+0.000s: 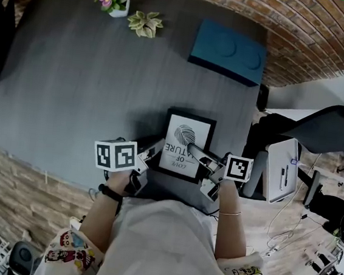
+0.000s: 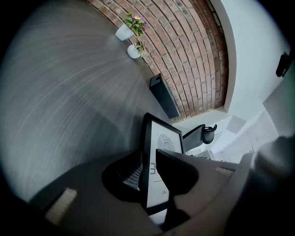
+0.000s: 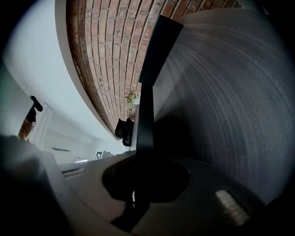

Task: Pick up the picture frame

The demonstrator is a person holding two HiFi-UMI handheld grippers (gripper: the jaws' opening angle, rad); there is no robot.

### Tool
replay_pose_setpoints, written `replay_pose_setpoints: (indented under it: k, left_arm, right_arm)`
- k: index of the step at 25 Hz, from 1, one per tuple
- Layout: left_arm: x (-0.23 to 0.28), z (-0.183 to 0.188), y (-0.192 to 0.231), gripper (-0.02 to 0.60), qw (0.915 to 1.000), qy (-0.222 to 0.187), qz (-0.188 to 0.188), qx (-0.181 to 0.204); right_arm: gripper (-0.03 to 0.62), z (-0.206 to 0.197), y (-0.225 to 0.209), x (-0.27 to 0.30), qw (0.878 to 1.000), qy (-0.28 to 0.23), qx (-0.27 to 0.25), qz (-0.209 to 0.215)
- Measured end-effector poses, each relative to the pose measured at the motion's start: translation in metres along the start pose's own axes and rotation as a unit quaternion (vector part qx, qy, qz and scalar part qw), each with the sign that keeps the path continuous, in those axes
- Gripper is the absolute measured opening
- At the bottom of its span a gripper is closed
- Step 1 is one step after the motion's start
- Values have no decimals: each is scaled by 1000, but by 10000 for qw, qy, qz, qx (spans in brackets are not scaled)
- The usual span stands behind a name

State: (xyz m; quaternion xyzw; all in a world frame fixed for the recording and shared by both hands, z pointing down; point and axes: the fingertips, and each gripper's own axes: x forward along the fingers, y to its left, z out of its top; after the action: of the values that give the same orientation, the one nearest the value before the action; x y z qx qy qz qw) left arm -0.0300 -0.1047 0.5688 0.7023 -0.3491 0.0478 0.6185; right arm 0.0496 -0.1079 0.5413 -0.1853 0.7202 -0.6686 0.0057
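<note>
Red brick walling (image 1: 305,32) backs a dark grey wood-grain bench (image 1: 74,81), and to its right a black office chair (image 1: 326,125) stands on the floor. At the far edge of the bench sit a white pot of pink flowers (image 1: 116,0), a small pot of pale green leaves (image 1: 145,23) just beside it, and a flat blue rectangular box (image 1: 229,51) further right.

Near the bench's front edge, well apart from those, is the black-rimmed picture frame with a white fingerprint print (image 1: 187,135), and both grippers are at its near end. The left gripper (image 2: 154,173) has its jaws partly apart around the frame's left rim. One jaw is behind the rim and the other in front of the print, and a sliver of print shows between rim and jaw, so the pads do not seem to press. The right gripper (image 3: 140,175) has its jaws closed tight on the frame's right edge, which its own view shows edge-on as a thin dark strip. Whether the frame is clear of the bench I cannot tell.
</note>
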Motion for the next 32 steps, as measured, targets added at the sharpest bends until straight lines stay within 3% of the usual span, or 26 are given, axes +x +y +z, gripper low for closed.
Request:
replay_pose_setpoints:
  k: [8, 22, 28, 32]
  left_arm:
    - [-15, 6, -13, 100, 9995, -269, -92, 101]
    - [-47, 21, -61, 94, 9933, -783, -371, 759]
    - [-63, 24, -79, 94, 9883, -921, -355, 1159]
    - [-75, 25, -94, 92, 9823, -1038, -350, 1518]
  right_arm:
    - [14, 6, 17, -3, 9995, -66, -303, 13]
    - [14, 18, 65, -19, 9910, -282, -1297, -175]
    - [12, 21, 78, -38, 9739, -351, -2134, -694]
    - [14, 18, 103, -46, 9605, -480, -2632, -773]
